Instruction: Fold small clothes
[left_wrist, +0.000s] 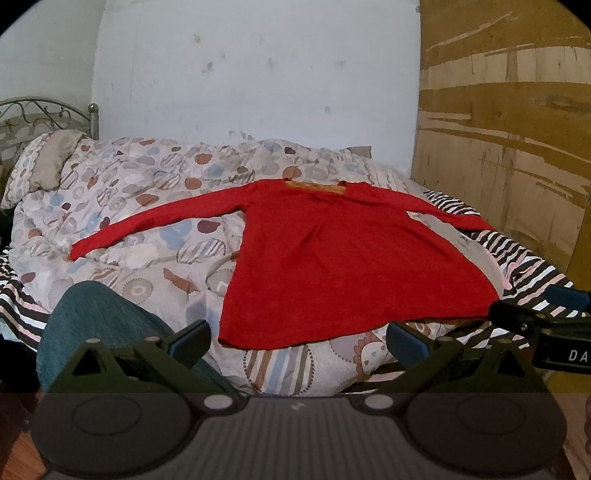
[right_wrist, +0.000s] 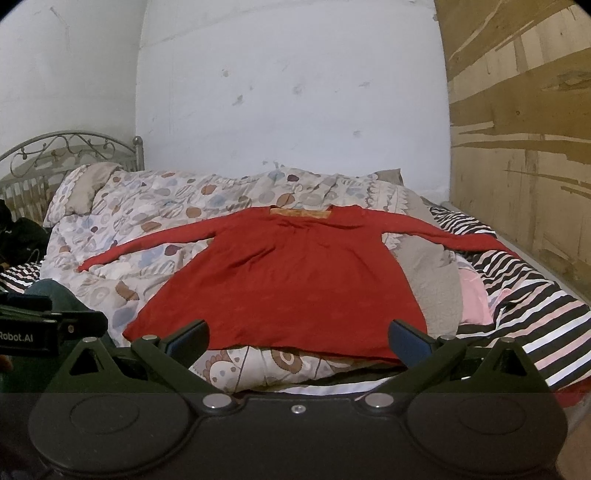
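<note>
A red long-sleeved top (left_wrist: 340, 258) lies flat on the bed with both sleeves spread wide and its neckline toward the wall. The right wrist view shows the same red top (right_wrist: 288, 280) from further right. My left gripper (left_wrist: 298, 341) is open, its fingers held just short of the hem with nothing between them. My right gripper (right_wrist: 298, 338) is open too, its fingers level with the hem's near edge and holding nothing. Each gripper shows at the edge of the other's view, the right one (left_wrist: 543, 325) and the left one (right_wrist: 48, 328).
A patterned quilt (left_wrist: 140, 206) covers the bed, with a black-and-white striped sheet (right_wrist: 524, 306) at the right and a pillow (left_wrist: 44, 166) at the left by a metal headboard (right_wrist: 55, 151). A plywood panel (left_wrist: 509, 140) stands at the right. A knee in jeans (left_wrist: 96, 321) is at lower left.
</note>
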